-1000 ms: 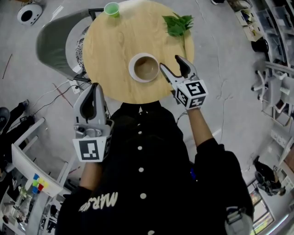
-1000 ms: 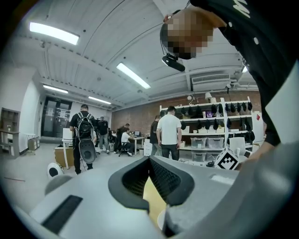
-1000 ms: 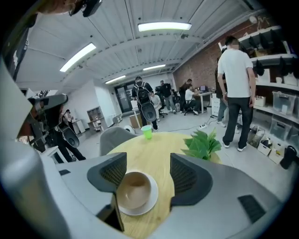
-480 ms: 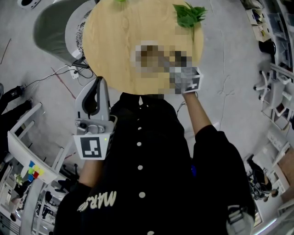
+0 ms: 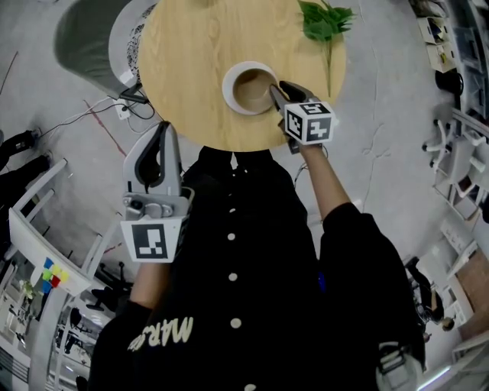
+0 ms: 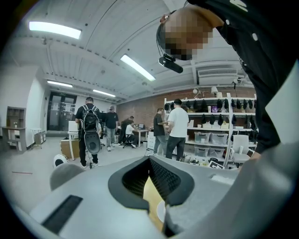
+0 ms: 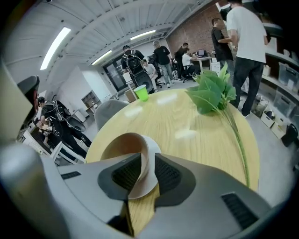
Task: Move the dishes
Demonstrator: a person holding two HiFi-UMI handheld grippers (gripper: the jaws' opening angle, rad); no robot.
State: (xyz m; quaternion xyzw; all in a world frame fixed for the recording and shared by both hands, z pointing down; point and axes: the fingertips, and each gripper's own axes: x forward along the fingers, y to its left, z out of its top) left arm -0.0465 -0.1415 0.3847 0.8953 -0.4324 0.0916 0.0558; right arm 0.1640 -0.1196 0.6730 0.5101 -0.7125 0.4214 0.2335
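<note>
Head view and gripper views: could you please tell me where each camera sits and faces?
Head view: on the head, steeply down on table, bowl, left gripper, right gripper, shirt.
Left gripper view: on the left gripper, level into the room; its jaws, the shirt.
Right gripper view: on the right gripper, down across the table; its jaws have just closed on the bowl's wall.
Shared by head and right gripper views: bowl, table, leafy stem.

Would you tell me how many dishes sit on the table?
2: the white bowl near the person's edge of the table; the green cup at the far edge.
</note>
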